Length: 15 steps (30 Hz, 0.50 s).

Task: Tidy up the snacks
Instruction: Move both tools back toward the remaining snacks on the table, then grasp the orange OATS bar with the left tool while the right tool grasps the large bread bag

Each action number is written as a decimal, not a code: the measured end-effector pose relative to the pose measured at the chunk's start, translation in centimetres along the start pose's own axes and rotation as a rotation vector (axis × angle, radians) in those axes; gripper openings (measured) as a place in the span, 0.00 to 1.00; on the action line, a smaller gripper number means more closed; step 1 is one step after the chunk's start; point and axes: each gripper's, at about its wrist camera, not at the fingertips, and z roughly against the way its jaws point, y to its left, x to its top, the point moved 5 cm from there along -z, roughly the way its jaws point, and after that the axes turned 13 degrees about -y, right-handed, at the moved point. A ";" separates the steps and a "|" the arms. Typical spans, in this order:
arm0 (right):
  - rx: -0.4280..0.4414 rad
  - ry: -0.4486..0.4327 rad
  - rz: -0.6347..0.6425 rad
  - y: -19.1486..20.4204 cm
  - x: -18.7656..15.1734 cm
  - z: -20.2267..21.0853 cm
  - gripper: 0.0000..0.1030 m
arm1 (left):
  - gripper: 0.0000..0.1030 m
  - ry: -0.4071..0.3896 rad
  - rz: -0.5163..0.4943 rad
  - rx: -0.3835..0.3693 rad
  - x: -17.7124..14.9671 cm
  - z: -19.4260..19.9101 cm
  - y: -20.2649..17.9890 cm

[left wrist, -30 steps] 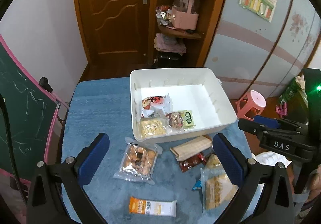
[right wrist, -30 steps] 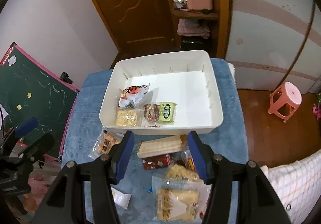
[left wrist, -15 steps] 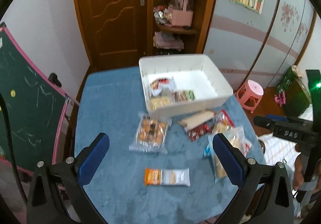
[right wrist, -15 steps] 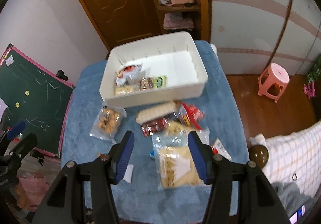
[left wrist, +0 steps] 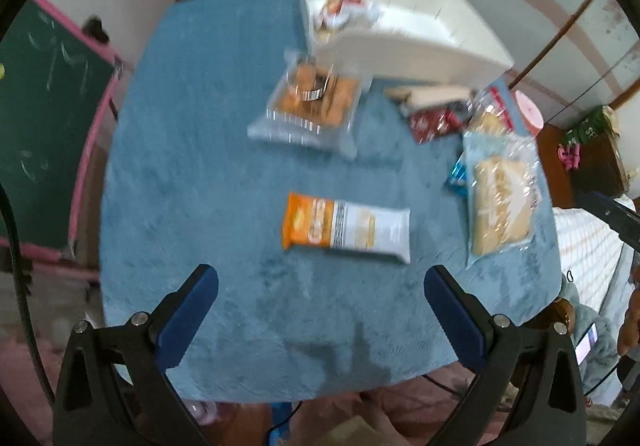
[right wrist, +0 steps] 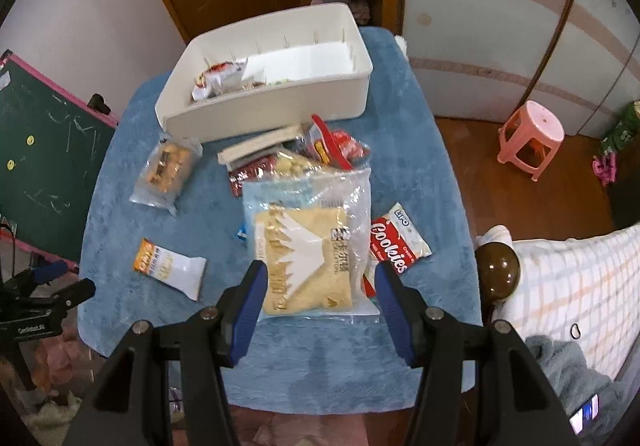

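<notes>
1. My left gripper (left wrist: 320, 302) is spread wide and holds nothing; it hangs above the near part of the bench (left wrist: 192, 166), which is covered in blue cloth.
2. Just ahead of it lies an orange-and-white snack bar (left wrist: 346, 228), flat on the cloth and apart from both fingers.
3. My right gripper (right wrist: 318, 300) is also parted and empty, its blue pads on either side of the near edge of a large clear bag of biscuits (right wrist: 308, 242); I cannot tell whether they touch it.
4. A red-and-white Cookies packet (right wrist: 394, 242) lies just beside that bag, on its right.
5. The white bin (right wrist: 272, 86) stands at the far side of the bench with a few snack packs (right wrist: 218, 80) in its left end.
6. Before the bin lie a clear pack of pastries (right wrist: 166, 170), a long beige wafer pack (right wrist: 260, 144) and red wrappers (right wrist: 340, 148), crowded together.
7. The left view is blurred, so small print there is unreadable.
</notes>
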 end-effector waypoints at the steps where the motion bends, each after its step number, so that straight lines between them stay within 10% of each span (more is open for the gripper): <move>1: 0.004 0.007 0.002 -0.3 -0.2 -0.5 0.55 | 0.99 0.017 0.009 0.005 -0.4 -0.7 0.0; 15: 0.205 0.201 -0.034 -4.0 -3.8 -9.4 0.54 | 0.99 0.192 0.263 -0.020 -2.7 -7.8 0.9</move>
